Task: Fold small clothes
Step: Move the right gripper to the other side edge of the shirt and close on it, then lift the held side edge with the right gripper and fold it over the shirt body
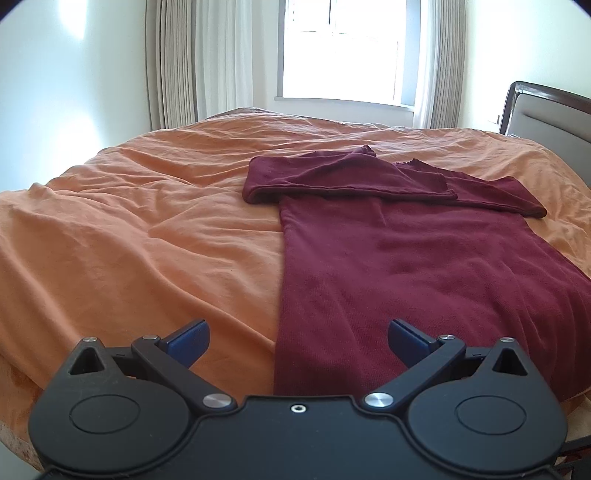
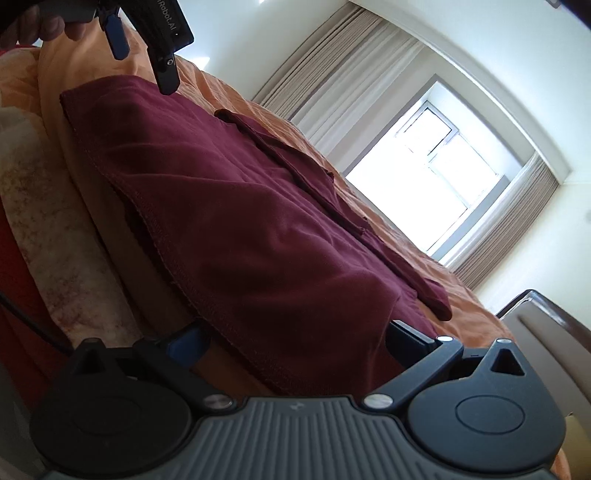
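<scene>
A dark red long-sleeved top (image 1: 406, 266) lies flat on the orange bedspread (image 1: 147, 221), hem toward me, both sleeves (image 1: 351, 177) folded across the chest at the far end. My left gripper (image 1: 297, 339) hovers open over the hem's left corner, one finger above bare sheet, the other above the cloth. In the tilted right wrist view the same top (image 2: 240, 206) fills the middle, and my right gripper (image 2: 297, 343) is open with the hem's right corner between its spread fingers. The left gripper (image 2: 122, 40) shows at top left, held by a hand (image 2: 40, 26).
The bed runs to a bright window (image 1: 343, 48) flanked by grey curtains (image 1: 173, 62). A dark-framed padded headboard (image 1: 546, 118) stands at the right. The bed's near edge and a patterned cover (image 2: 55, 229) drop away below the hem. A cable (image 2: 33, 321) hangs at left.
</scene>
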Motion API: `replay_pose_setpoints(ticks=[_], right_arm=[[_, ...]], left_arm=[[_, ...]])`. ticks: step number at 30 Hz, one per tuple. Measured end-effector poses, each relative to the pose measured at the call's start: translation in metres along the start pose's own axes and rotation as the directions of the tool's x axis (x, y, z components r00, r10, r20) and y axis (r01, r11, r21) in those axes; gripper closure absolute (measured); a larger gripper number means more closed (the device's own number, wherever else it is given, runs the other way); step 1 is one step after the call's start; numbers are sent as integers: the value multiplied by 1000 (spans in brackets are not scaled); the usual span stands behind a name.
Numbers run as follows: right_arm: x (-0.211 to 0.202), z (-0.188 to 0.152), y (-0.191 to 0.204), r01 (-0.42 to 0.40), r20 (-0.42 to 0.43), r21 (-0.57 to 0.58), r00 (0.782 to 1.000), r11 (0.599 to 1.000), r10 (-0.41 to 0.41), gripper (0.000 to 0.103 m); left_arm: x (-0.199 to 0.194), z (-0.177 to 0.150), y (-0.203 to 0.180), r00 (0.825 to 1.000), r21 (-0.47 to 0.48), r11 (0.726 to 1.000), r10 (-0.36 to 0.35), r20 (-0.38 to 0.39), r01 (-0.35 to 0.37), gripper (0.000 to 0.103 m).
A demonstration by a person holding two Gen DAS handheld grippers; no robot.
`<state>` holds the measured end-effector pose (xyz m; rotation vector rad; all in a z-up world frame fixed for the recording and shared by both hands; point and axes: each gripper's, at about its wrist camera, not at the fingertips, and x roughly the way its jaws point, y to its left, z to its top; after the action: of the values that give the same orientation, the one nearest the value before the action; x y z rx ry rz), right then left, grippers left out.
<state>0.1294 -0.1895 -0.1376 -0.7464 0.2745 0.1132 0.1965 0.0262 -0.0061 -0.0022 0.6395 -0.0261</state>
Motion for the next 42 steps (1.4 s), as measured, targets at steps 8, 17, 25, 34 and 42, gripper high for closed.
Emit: replay_pose_setpoints(ticks=[8, 17, 25, 34, 42], right_arm=[[-17, 6, -11, -1, 140, 23, 990, 1000, -3, 13], [-24, 25, -50, -142, 243, 207, 966, 968, 89, 78], [-5, 39, -96, -233, 242, 396, 960, 888, 143, 82], [2, 49, -126, -288, 241, 516, 953, 807, 186, 82], [3, 53, -123, -291, 228, 498, 953, 817, 200, 81]], left_arm=[[-10, -7, -7, 996, 23, 996, -83, 15, 83, 1], [-38, -23, -14, 952, 82, 954, -294, 82, 287, 1], [-52, -36, -51, 940, 302, 924, -296, 169, 236, 0], [-21, -39, -93, 964, 400, 911, -189, 187, 101, 0], [1, -25, -102, 970, 391, 920, -76, 229, -20, 0]])
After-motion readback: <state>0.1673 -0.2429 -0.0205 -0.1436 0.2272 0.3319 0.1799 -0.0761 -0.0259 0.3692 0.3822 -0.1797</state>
